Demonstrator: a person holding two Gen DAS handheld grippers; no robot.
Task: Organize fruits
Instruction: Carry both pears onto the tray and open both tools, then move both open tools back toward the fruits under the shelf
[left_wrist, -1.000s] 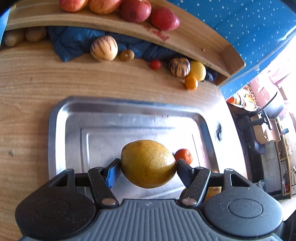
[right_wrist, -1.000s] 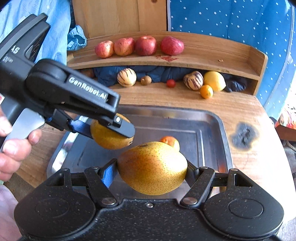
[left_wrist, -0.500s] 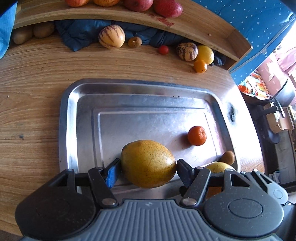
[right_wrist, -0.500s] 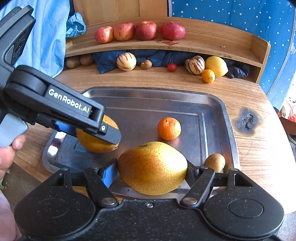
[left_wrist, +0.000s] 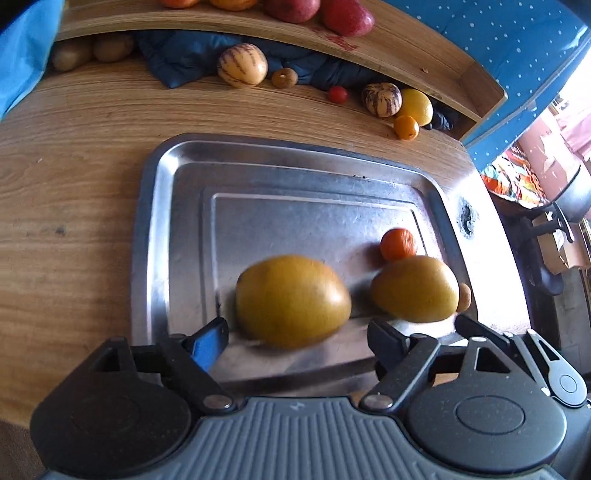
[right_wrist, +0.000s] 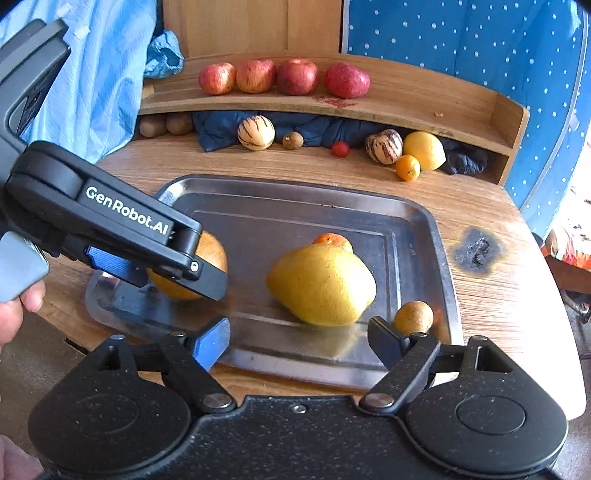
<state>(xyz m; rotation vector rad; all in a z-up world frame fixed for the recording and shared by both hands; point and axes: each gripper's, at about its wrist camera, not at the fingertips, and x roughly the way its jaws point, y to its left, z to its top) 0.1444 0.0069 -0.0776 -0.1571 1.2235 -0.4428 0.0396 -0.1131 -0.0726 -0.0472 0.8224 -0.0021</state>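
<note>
Both pears now lie on the steel tray (right_wrist: 417, 221), and both pairs of tongs stand wide open with nothing between their fingers. The left tongs (left_wrist: 295, 336) have their pear (left_wrist: 291, 301) directly ahead of the gap, just beyond the fingertips, its long axis running crosswise to the fingers. In the right wrist view the left tongs (right_wrist: 173, 273) hide part of that fruit. The right tongs (right_wrist: 299, 339) face the other pear (right_wrist: 321, 284), again straight ahead and close, its longer side lying across the tray. Each pear is nearest the tongs in front of it — a clean withdrawal straight back looks like what the next move calls for, since both fruits are blurred and may not have settled. On the tray, a small orange (right_wrist: 332, 239) sits just behind the right-hand pear, touching or nearly so, and a small brown fruit (right_wrist: 413, 317) rests near the tray's near right corner, just beside the right tongs' outer finger — the one thing a careless pull could nudge. Beyond the tray's far rim the desk (right_wrist: 498, 295) carries two striped melons, a lemon and small fruits; four apples (right_wrist: 284, 76) line the shelf above.
</note>
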